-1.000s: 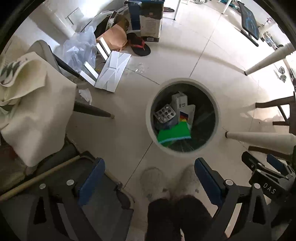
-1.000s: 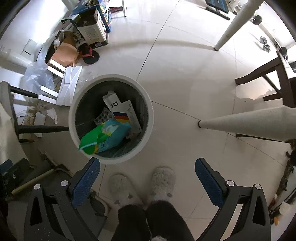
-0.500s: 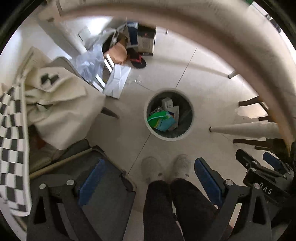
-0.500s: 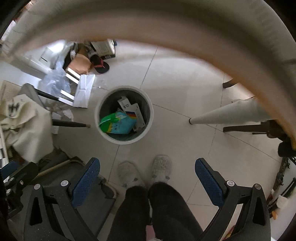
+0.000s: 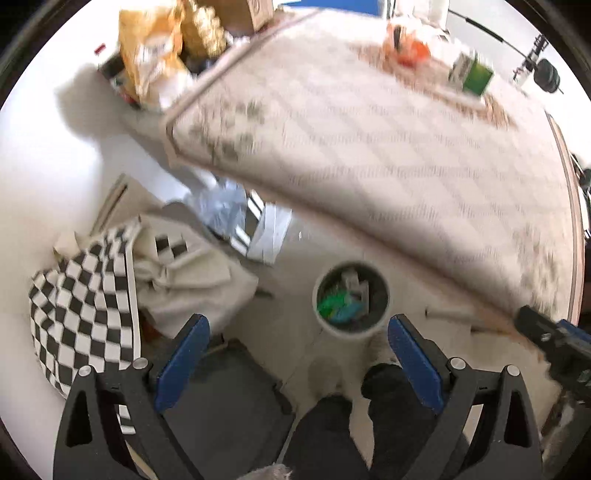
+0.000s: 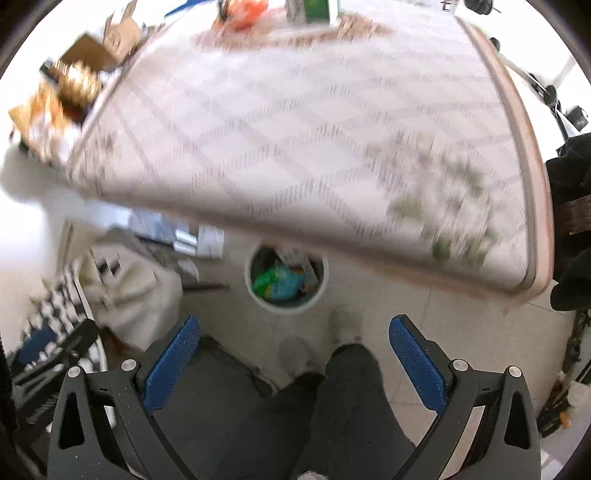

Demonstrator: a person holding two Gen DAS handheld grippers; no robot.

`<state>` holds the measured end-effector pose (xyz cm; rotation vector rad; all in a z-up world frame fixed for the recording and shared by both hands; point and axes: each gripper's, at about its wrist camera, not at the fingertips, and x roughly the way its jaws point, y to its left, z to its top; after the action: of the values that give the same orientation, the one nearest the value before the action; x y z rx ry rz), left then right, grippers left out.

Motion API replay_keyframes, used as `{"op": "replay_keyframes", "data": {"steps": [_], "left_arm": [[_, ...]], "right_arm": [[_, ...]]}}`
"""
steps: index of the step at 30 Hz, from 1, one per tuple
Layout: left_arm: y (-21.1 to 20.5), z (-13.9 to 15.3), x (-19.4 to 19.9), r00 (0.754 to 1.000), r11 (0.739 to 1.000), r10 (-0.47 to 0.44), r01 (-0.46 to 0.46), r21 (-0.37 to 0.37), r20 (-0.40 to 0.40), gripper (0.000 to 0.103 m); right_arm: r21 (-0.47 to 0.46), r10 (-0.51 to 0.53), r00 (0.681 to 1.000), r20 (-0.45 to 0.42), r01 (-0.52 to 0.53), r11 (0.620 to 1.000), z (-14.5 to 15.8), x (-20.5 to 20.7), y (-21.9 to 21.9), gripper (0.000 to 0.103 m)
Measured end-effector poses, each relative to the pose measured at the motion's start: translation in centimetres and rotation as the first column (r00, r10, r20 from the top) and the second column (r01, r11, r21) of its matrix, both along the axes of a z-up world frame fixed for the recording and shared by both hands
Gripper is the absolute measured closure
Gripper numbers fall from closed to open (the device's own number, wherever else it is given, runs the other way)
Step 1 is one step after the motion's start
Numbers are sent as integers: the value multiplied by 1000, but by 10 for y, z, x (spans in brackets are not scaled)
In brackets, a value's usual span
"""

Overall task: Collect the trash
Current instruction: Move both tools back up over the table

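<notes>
A round white trash bin (image 5: 350, 299) (image 6: 286, 275) stands on the tiled floor far below, holding a green and blue bag (image 5: 334, 309) (image 6: 277, 286) and small boxes. My left gripper (image 5: 298, 354) is open and empty, high above the bin. My right gripper (image 6: 293, 356) is also open with nothing between its blue pads. On the table with a patterned cloth (image 5: 369, 129) (image 6: 295, 129), at its far side, lie an orange wrapper (image 5: 406, 46) (image 6: 242, 14) and a green and white carton (image 5: 471, 74) (image 6: 314, 9). The views are motion-blurred.
The person's dark trouser legs (image 5: 332, 435) (image 6: 332, 406) and pale slippers are below the grippers. A chair with a cream bag and checkered cloth (image 5: 81, 306) stands at the left. Boxes and paper bags (image 5: 155, 55) crowd the far left of the table.
Both grippers have risen from just above the bin to above the table edge. The tabletop now fills the upper view and the bin looks small.
</notes>
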<state>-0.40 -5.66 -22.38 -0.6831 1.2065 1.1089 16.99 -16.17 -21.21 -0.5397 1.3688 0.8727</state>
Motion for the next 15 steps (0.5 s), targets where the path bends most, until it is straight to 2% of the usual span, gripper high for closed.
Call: {"op": "replay_keyframes", "data": {"steps": [3,6,10,12,15], "left_arm": [[26,4,34,1000,1000,3,-3,21,10,4],[61,-10,75,999,1000,-14,15,-28,45,0],[115,-44,122,998,993,31,-24,-113,57,0],[141,-59,141,996,986,61,-51,-161,59,0],[172,-72,160,996,979,81,-72,-189,43,0]], "right_arm": [[-8,-27,1000,4,27,1000,15,49,33,0],[-24,-68,998,-8,68,997,22,111,80,0],[-36,-141,990,1,141,989,14,188,154,0],[-38,-166,986,-7,165,986,10,217,190,0],[-32,-205,978,-27,204,978,2,257,246,0]]}}
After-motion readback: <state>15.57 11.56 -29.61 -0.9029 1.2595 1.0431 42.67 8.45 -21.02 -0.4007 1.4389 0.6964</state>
